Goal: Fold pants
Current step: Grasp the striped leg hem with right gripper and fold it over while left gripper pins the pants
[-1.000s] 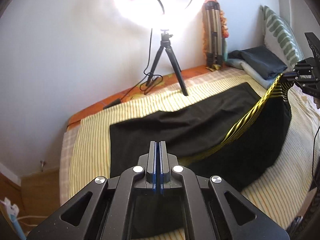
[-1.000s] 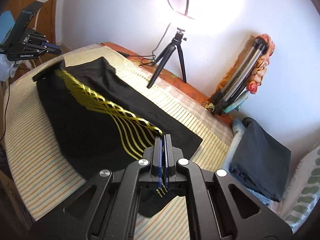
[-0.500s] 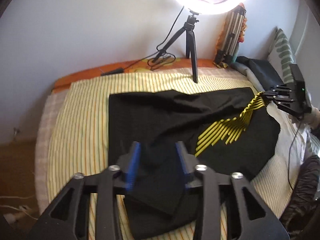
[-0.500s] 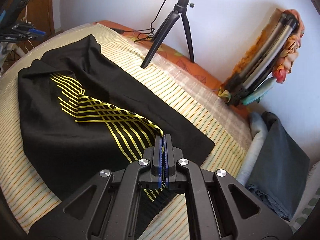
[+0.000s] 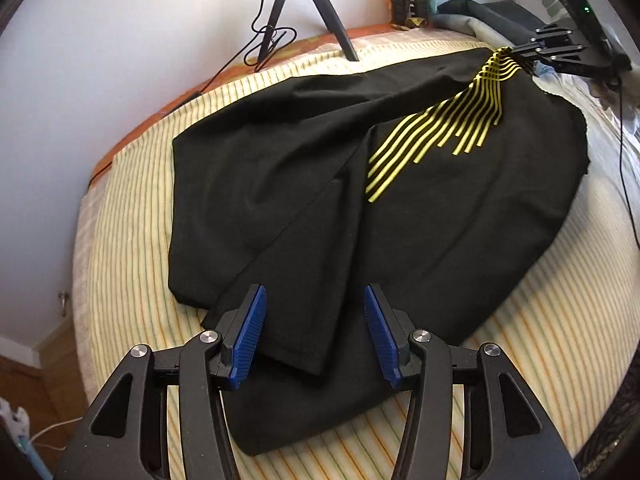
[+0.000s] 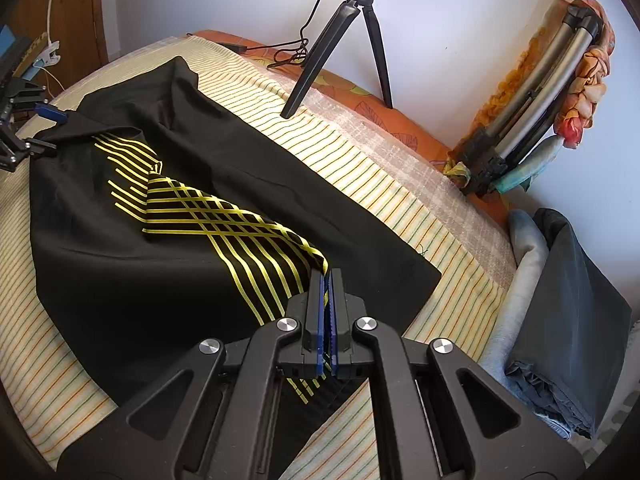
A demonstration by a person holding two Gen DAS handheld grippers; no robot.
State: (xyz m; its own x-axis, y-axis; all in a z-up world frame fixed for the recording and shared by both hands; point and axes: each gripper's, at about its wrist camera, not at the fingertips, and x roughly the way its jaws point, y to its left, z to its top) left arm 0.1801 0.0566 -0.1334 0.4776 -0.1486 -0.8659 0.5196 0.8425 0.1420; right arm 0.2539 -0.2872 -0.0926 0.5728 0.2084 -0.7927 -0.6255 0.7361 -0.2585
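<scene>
Pants (image 5: pixel 360 200) flat, left claw (image 5: pixel 316 336) opening above hem, right claw (image 6: pixel 326 312) pinching waistband

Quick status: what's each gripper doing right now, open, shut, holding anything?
Left gripper: jaws opening, pant leg hem lies loose between the pads.
Right gripper: shut on the pants' yellow-striped part.
</scene>
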